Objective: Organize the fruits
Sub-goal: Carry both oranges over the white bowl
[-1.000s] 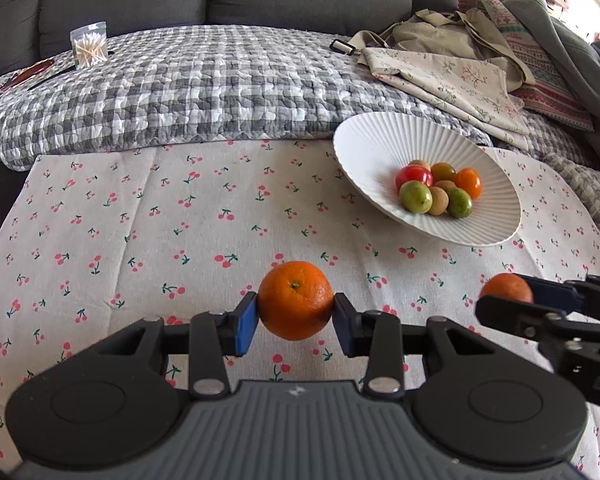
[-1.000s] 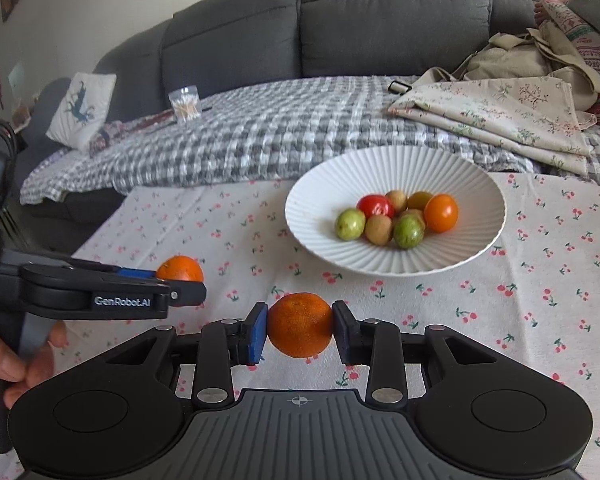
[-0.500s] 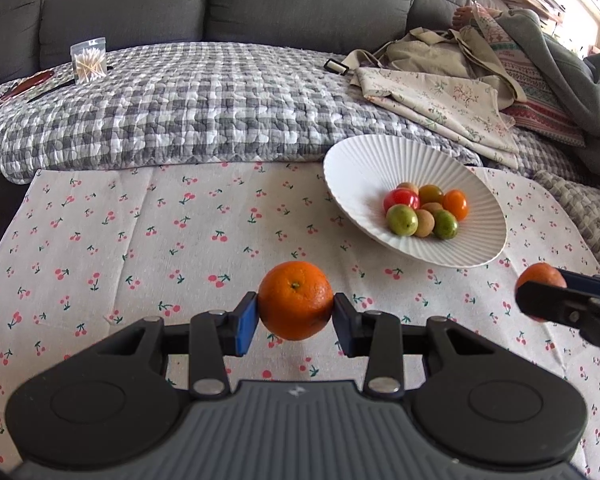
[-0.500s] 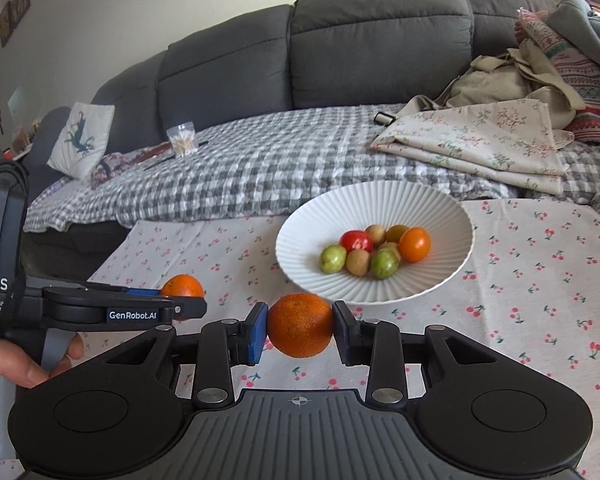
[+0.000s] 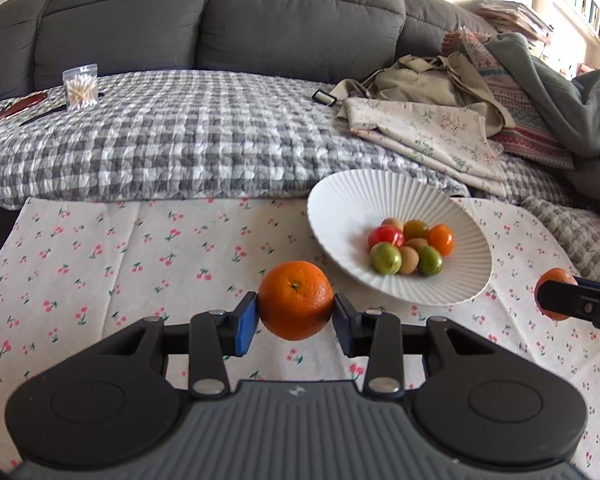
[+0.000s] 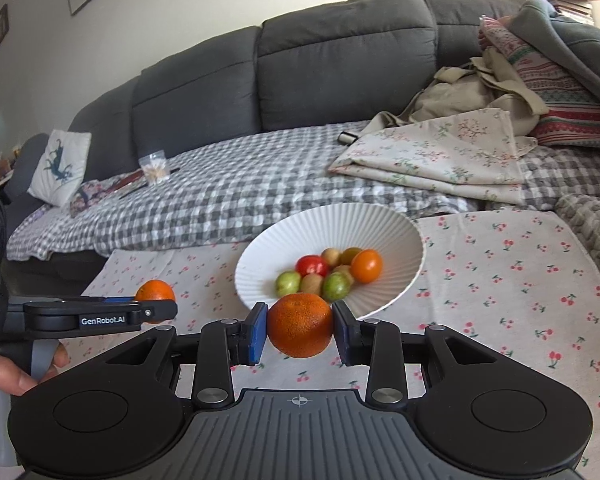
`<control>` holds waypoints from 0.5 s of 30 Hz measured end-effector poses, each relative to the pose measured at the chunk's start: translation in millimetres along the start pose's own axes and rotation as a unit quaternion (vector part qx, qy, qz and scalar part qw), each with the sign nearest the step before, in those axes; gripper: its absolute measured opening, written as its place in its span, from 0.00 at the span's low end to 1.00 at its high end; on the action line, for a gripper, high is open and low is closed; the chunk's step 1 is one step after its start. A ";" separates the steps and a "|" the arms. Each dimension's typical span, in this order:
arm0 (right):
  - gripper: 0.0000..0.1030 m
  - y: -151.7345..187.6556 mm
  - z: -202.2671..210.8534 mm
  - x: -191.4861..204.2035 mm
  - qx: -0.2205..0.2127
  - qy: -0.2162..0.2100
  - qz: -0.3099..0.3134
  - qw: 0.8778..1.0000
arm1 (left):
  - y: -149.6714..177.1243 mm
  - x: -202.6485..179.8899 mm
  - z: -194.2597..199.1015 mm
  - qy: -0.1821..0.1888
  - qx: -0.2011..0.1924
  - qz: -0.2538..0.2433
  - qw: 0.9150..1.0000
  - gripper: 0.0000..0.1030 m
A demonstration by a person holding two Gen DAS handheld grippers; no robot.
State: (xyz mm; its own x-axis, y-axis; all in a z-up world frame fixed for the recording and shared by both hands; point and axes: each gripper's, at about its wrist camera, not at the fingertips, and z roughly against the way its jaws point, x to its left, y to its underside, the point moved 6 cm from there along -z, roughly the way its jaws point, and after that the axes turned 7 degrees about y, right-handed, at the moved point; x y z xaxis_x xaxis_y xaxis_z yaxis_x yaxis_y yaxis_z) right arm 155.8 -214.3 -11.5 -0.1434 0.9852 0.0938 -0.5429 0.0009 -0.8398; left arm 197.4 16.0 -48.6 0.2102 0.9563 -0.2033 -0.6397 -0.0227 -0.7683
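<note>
My left gripper (image 5: 295, 316) is clamped on an orange (image 5: 295, 300), held in the air above the cherry-print cloth (image 5: 100, 264), just short of the white ribbed bowl (image 5: 352, 200). My right gripper (image 6: 300, 330) grips a second orange (image 6: 300, 326) at the bowl's near rim. Small red, green and orange fruits (image 6: 328, 272) lie in the bowl's middle. Beyond the bowl lies a checked blanket (image 5: 172, 144).

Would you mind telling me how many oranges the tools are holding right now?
2: one orange is clamped in the left tool, the other orange in the right tool, both near the white bowl.
</note>
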 end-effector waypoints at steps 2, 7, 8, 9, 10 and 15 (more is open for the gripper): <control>0.33 -1.7 -0.3 -3.8 -0.001 0.003 -0.003 1.000 | -3.2 -3.1 -1.9 0.003 -0.004 -0.006 1.000 0.37; 0.33 -5.3 -6.4 -16.6 -0.003 0.017 -0.011 1.000 | -10.1 -7.9 -9.2 0.003 -0.012 -0.017 1.000 0.37; 0.33 -6.8 -8.4 -20.6 -0.004 0.020 -0.015 1.000 | -11.3 -8.6 -10.6 0.006 -0.013 -0.017 1.000 0.37; 0.33 -8.0 -10.2 -25.5 -0.005 0.023 -0.019 1.000 | -12.8 -9.3 -12.6 0.010 -0.014 -0.016 1.000 0.37; 0.33 -9.1 -12.2 -30.0 -0.005 0.027 -0.024 0.999 | -14.1 -10.5 -14.6 0.013 -0.015 -0.018 1.000 0.37; 0.33 -9.1 -23.3 -46.6 0.001 0.027 -0.053 0.998 | -17.8 -23.4 -27.2 0.019 -0.020 -0.048 0.998 0.37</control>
State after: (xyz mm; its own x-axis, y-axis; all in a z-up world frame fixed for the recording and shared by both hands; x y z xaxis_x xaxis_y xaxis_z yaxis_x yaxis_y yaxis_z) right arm 186.6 -256.2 -20.7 -0.0396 0.9874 0.1532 -0.5546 0.1058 -0.8254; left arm 223.9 -13.9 -46.6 0.2972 0.9431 -0.1495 -0.5847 0.0560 -0.8093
